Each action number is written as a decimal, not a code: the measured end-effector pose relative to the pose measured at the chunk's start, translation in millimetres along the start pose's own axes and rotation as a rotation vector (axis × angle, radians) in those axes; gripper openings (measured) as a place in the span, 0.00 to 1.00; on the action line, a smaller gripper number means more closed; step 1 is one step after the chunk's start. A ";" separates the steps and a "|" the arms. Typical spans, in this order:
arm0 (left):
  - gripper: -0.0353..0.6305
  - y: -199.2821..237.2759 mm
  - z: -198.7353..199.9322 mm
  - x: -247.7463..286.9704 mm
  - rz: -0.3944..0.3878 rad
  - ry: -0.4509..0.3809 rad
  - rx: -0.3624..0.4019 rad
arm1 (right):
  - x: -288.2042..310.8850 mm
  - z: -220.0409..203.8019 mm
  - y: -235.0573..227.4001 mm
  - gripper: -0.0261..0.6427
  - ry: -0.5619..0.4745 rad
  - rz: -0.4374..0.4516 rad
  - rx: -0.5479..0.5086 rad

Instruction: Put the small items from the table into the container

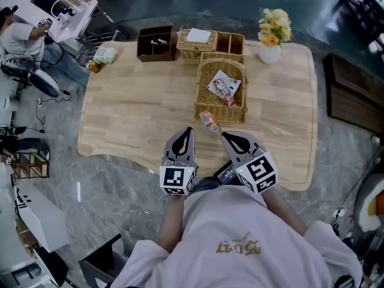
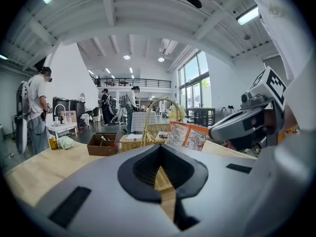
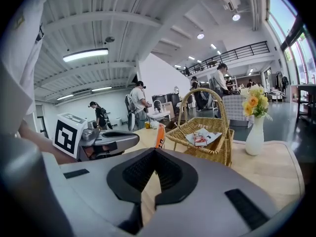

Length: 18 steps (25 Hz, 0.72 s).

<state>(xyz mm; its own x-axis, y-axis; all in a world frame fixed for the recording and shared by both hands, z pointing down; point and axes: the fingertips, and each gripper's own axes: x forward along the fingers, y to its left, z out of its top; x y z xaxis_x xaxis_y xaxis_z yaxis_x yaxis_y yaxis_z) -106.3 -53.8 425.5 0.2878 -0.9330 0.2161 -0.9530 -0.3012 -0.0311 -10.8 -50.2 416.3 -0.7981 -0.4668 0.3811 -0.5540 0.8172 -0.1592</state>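
- My right claw is pressed together on a corner of the orange snack packet. In the right gripper view the packet stands edge-on at my jaw tips, so I judge it pinched, not merely touched.
- The packet hangs clear of the desk. Its long axis runs from my claw tips slantwise toward the near rim of the wicker basket.
- The basket lies straight ahead of this claw, just beyond the packet's far end. Its arched handle spans the middle, and a white packet already lies inside.
- My left claw hovers beside the right one with its jaws together and nothing between them. It is the farther of the two from the basket.
- The next move, as I judge it, is to carry the packet forward over the near rim, keeping clear of the handle, and part the jaws there.
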 end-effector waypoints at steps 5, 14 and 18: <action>0.04 0.9 19.9 0.2 -0.013 -0.044 0.008 | -2.7 18.5 1.1 0.06 -0.038 -0.006 0.000; 0.04 11.5 39.4 2.9 -0.025 -0.090 0.019 | -2.7 48.2 -0.6 0.06 -0.094 -0.036 -0.018; 0.04 11.9 43.4 8.4 -0.044 -0.098 0.022 | -0.7 57.6 -6.8 0.06 -0.113 -0.058 -0.010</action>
<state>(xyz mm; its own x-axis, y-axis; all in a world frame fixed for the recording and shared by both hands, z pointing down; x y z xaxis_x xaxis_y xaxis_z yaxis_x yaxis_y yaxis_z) -111.2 -73.8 384.6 0.3383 -0.9332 0.1216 -0.9373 -0.3456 -0.0450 -20.1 -74.9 364.7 -0.7867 -0.5481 0.2841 -0.5981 0.7907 -0.1306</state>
